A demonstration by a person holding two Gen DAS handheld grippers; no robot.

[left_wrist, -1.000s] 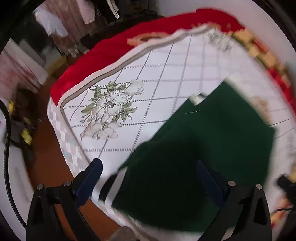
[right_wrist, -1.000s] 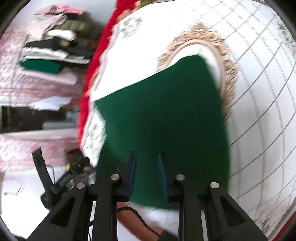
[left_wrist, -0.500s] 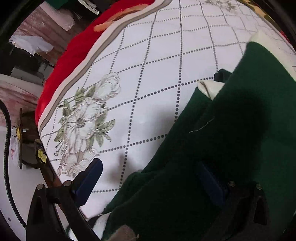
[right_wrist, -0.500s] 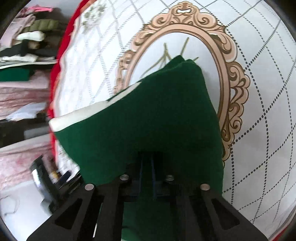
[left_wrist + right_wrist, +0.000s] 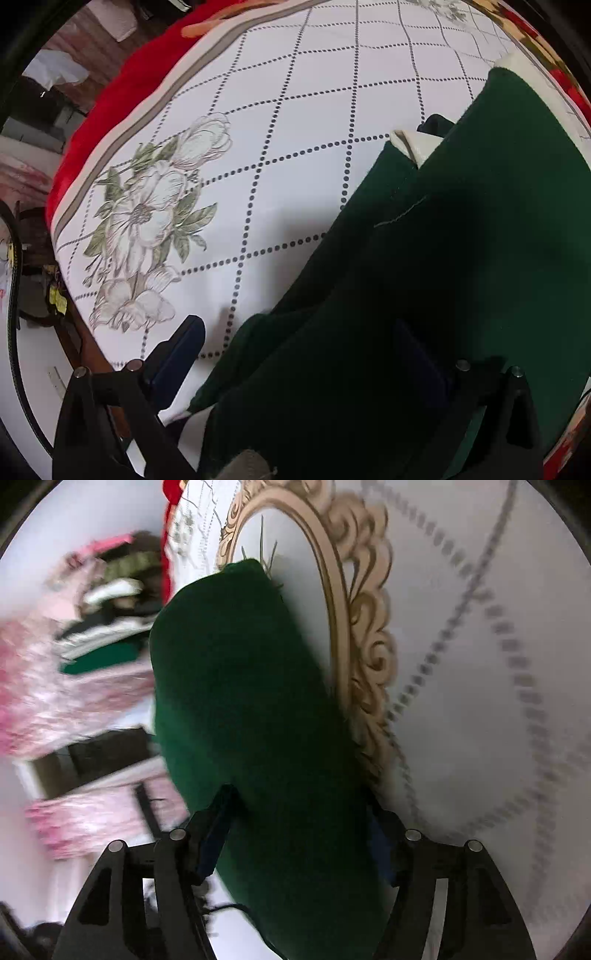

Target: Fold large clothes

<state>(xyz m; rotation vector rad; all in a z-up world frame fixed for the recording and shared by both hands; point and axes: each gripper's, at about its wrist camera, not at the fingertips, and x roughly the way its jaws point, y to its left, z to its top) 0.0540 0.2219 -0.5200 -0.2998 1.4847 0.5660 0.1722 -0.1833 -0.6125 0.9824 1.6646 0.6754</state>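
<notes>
A dark green garment (image 5: 443, 266) with a cream collar lies folded on a white bed cover (image 5: 295, 110) printed with dotted diamonds and flowers. My left gripper (image 5: 303, 350) points down over the garment's near edge. Its jaws stand wide apart; one finger is over the bare cover and the other over the green cloth, with nothing pinched. In the right wrist view the green garment (image 5: 243, 686) runs as a thick fold between the jaws of my right gripper (image 5: 299, 834). Those jaws are opening, and the cloth lies between the pads without being pinched.
A red blanket (image 5: 122, 99) borders the bed's far edge. A gold ornate oval print (image 5: 365, 635) lies on the cover beside the fold. A blurred stack of folded clothes (image 5: 107, 627) sits beyond the bed. The floor and a black cable (image 5: 11, 295) show at left.
The right gripper was shut on the green cloth and has spread its jaws while sinking toward the bed. The left gripper has come down closer to the garment, jaws still wide.
</notes>
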